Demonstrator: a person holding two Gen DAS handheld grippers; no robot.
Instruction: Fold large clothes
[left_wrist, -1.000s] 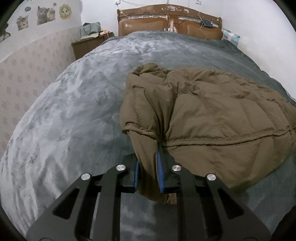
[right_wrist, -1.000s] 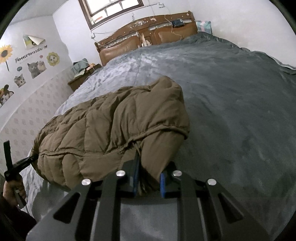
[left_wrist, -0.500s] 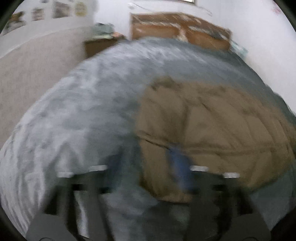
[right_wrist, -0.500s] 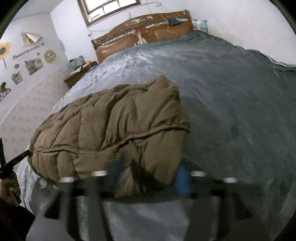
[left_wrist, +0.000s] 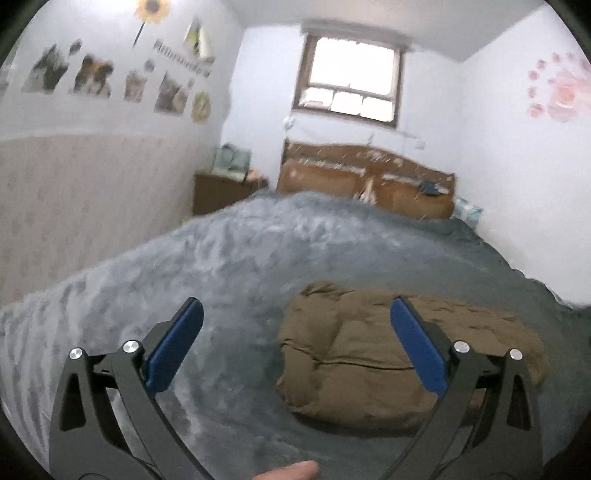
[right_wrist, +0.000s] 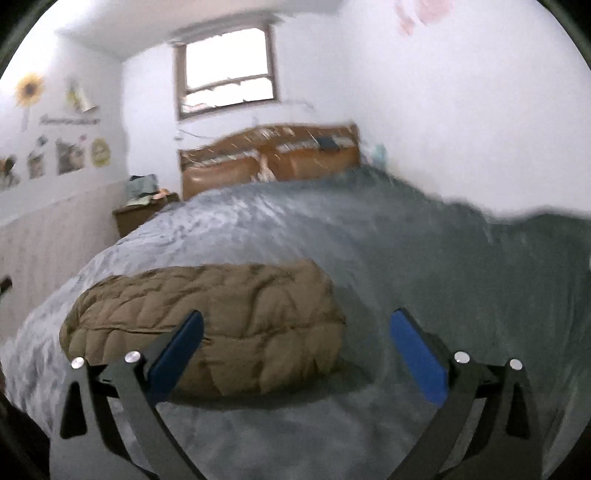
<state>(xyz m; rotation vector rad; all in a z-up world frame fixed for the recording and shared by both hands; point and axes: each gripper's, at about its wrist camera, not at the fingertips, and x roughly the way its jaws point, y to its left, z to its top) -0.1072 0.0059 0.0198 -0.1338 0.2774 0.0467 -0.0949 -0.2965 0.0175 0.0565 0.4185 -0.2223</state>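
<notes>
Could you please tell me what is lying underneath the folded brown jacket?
The brown jacket rests on the grey blanket that covers the bed. The blanket shows all around the jacket; the patch directly beneath the jacket is covered, so anything there cannot be seen.

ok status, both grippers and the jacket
Left gripper and right gripper open, jaws just opened, nothing between them. Brown puffer jacket folded, lying free on grey bedspread. Nothing in the way.
</notes>
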